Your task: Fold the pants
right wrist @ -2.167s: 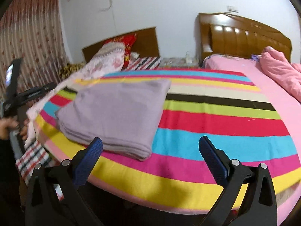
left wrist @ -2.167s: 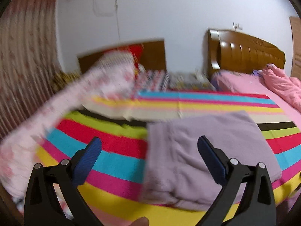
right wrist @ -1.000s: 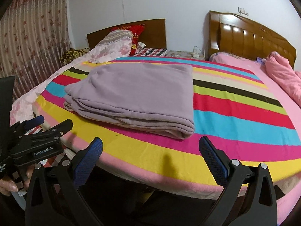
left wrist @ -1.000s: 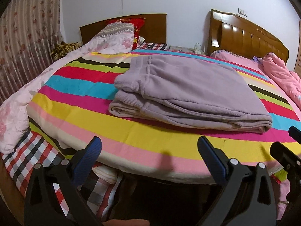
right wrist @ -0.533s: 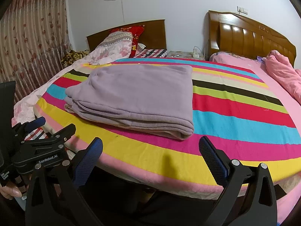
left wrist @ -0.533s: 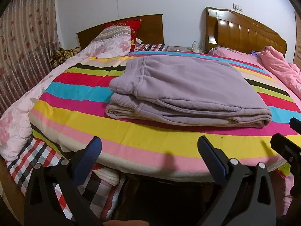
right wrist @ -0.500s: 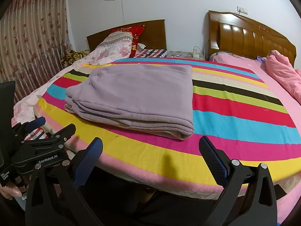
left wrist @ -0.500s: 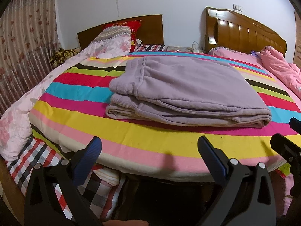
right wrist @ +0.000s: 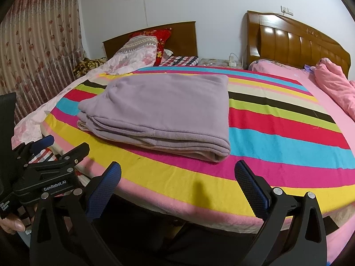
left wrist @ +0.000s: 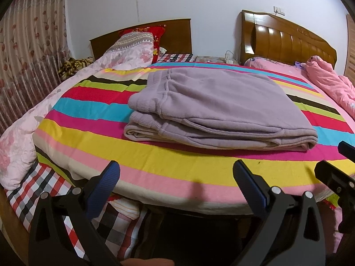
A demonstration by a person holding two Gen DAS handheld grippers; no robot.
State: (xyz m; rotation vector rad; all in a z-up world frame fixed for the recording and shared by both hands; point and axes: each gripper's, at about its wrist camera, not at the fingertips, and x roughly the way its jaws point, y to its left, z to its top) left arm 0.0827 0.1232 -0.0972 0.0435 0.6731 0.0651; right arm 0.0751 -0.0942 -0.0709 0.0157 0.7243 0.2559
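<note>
The lilac pants (left wrist: pixel 213 106) lie folded in a flat rectangular stack on the striped bedspread (left wrist: pixel 155 166), with the ribbed cuffs and waistband at the left end. They also show in the right wrist view (right wrist: pixel 164 110). My left gripper (left wrist: pixel 177 177) is open and empty, held off the bed's near edge, apart from the pants. My right gripper (right wrist: pixel 177 177) is open and empty, also off the near edge. The left gripper also shows at the left of the right wrist view (right wrist: pixel 51 155).
A floral pink quilt (left wrist: pixel 26 133) hangs off the bed's left side over a checked sheet (left wrist: pixel 55 188). Pillows (left wrist: pixel 137 44) lie at the headboard. A second bed with pink bedding (left wrist: pixel 328 84) stands to the right. Curtains (left wrist: pixel 26 55) cover the left wall.
Both grippers have drawn back from over the bed to beyond its near edge and have since held almost still. The pants stay folded in place.
</note>
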